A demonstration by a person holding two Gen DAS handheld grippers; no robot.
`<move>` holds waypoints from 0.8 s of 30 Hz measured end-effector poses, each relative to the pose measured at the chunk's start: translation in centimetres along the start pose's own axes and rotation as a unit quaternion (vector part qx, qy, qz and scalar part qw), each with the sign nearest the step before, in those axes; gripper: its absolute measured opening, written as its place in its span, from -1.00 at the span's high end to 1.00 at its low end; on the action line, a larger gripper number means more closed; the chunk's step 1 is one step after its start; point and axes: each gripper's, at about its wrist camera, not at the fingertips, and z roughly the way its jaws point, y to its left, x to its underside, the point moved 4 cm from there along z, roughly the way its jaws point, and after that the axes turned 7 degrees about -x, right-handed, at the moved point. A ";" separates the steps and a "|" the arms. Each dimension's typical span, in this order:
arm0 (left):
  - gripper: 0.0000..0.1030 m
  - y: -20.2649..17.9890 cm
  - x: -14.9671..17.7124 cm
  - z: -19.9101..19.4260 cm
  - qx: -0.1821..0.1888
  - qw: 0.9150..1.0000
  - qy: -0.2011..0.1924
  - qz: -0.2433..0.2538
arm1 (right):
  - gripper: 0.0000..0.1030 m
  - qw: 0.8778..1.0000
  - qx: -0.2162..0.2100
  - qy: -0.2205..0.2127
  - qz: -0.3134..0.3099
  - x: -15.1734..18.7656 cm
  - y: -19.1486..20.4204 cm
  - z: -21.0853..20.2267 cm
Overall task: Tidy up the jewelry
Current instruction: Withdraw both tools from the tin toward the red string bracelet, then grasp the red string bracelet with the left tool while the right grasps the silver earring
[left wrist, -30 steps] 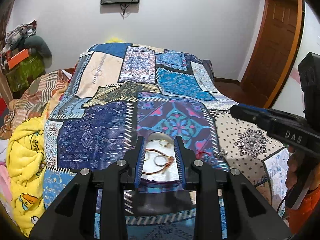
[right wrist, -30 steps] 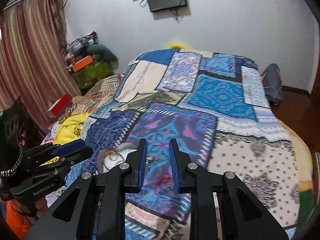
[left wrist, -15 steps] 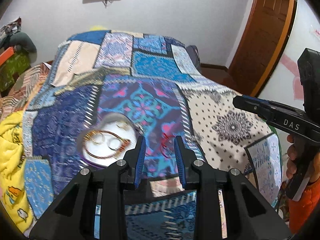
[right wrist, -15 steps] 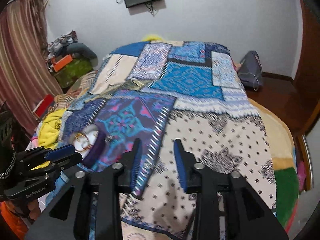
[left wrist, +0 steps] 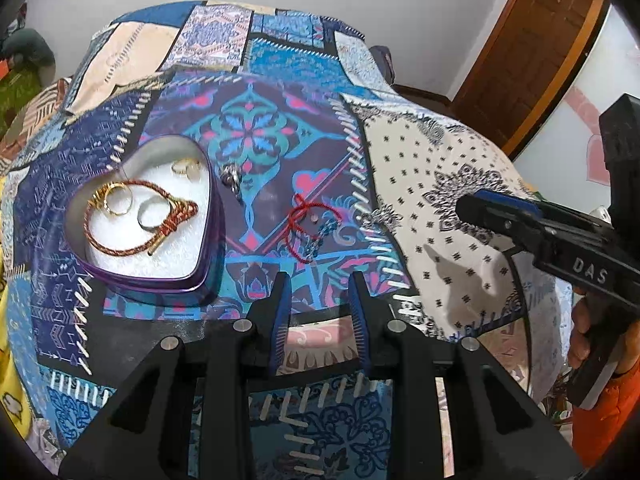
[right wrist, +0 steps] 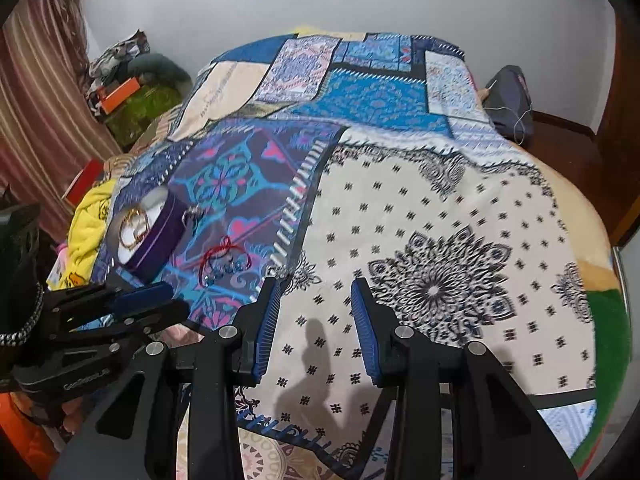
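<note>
Both cameras have swung right and dipped toward the bed (left wrist: 440,184) since a second ago, so the heart-shaped tin (left wrist: 176,280) now sits left of the left tongs (left wrist: 318,308). Loose on the quilt, the red string bracelet (left wrist: 304,220) lies just ahead of those tongs, running near-to-far; the left hand is nearer. Left tongs are spread and empty, touching nothing. Right tongs (right wrist: 314,320) hang spread wider, empty, over the white patch.

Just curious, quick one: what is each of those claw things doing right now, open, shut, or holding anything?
Left gripper: open, holding nothing, above the bedspread.
Right gripper: open, holding nothing.
</note>
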 end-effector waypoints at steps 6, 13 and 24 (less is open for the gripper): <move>0.45 0.2 -0.4 1.4 -0.007 1.000 0.004 -0.002 | 0.35 1.000 -0.016 0.014 -0.002 0.2 0.1 1.2; 0.45 -0.1 -1.0 2.2 -0.015 1.000 -0.004 0.000 | 0.35 0.999 -0.032 0.036 -0.005 -0.1 0.1 3.4; 0.48 -0.6 -1.6 3.3 -0.029 0.999 -0.005 0.020 | 0.45 0.997 -0.018 0.053 -0.051 -0.1 1.4 5.7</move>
